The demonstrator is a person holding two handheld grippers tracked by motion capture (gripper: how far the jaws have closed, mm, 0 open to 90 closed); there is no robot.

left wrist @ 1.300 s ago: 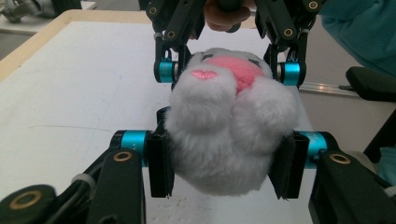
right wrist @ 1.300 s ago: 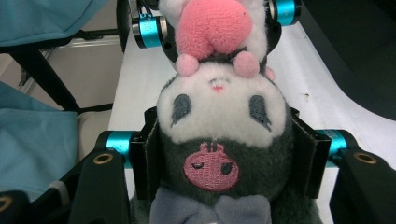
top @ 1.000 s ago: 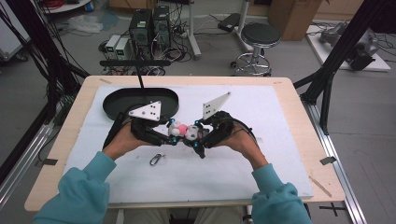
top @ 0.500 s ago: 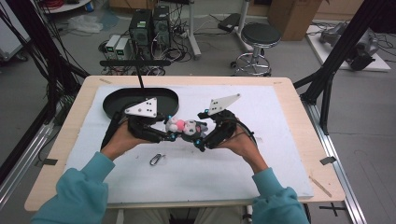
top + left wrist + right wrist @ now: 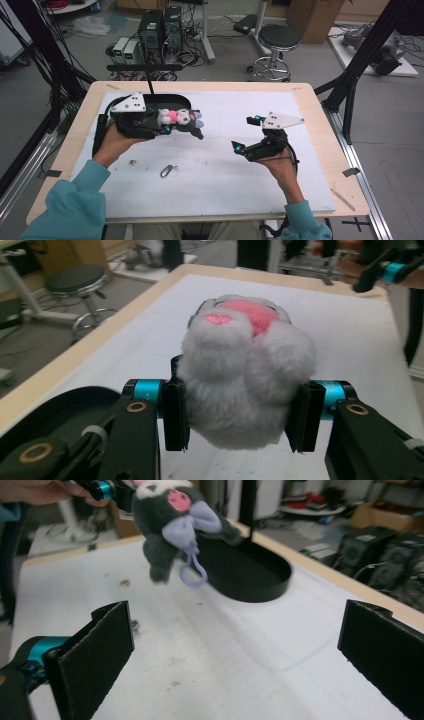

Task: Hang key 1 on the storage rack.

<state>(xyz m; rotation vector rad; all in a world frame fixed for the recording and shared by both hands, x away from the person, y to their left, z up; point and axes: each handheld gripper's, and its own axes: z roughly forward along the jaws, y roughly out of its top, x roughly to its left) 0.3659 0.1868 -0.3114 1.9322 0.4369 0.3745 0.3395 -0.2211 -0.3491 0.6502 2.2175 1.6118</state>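
now the left gripper [image 5: 172, 125] is clamped on a plush toy [image 5: 177, 118], its two black pads pressing into the white fur from either side, as the left gripper view shows with the toy [image 5: 245, 385] bulging between them. in the high view the toy sits at about ten o'clock from the table's middle, lifted off the white mat [image 5: 220, 170] and hanging just at the near rim of the black oval tray [image 5: 165, 99], which lies toward eleven o'clock at the far edge. the toy is grey and white with pink patches, and in the right gripper view a lilac clip loop [image 5: 192, 575] dangles under it, above the mat and in front of the tray [image 5: 250, 575].

the right gripper [image 5: 246, 135] sits at about three o'clock, well apart from the toy, its jaws spread wide with nothing between them; they have just been opening. the right gripper view shows both pads far apart over bare mat.

a small metal carabiner [image 5: 167, 171] lies on the mat at about seven o'clock, near the person's left forearm, touched by neither gripper.
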